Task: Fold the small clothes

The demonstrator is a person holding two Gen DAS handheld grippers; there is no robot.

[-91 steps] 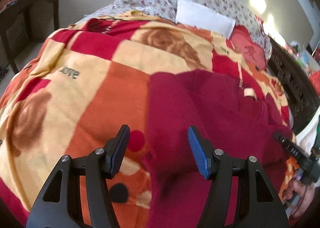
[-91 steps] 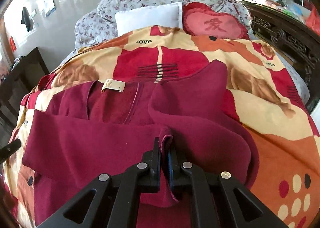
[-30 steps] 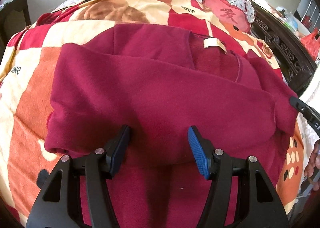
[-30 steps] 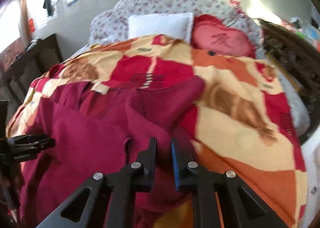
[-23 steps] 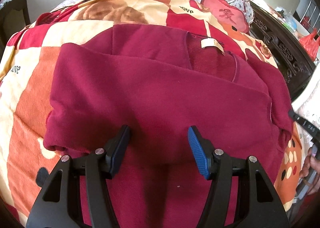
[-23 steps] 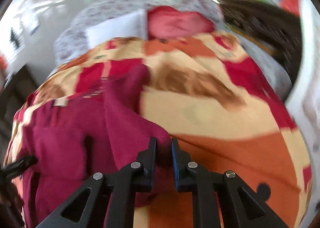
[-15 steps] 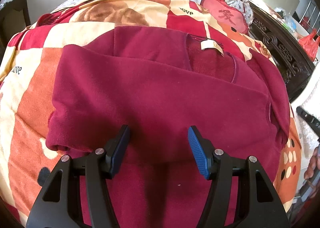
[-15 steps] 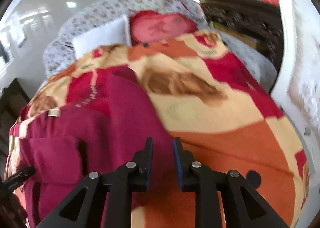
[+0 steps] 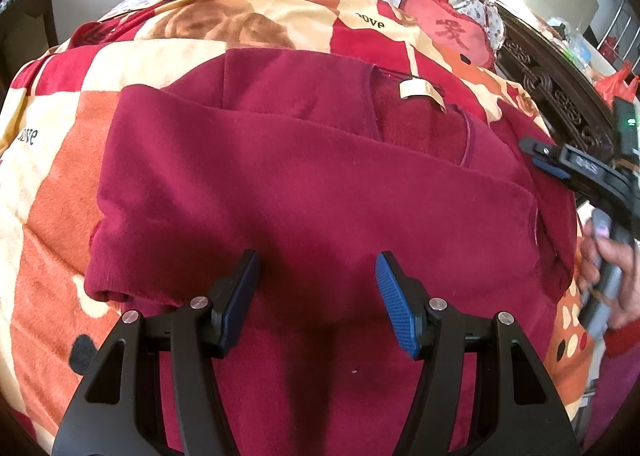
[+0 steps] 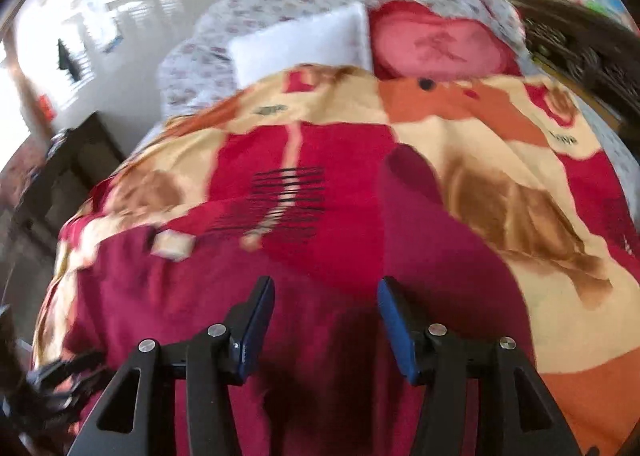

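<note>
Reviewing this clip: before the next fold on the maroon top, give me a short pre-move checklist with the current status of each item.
1. left gripper open and free of cloth: ok.
2. right gripper open, nothing between its fingers: ok.
3. maroon top lying on the blanket, one sleeve folded flat across the body: ok.
4. Other sleeve folded in: not ok, it stretches out over the blanket.
5. neck label uncovered for orientation: ok.
6. Right wrist view sharp enough to aim: not ok, blurred.
</note>
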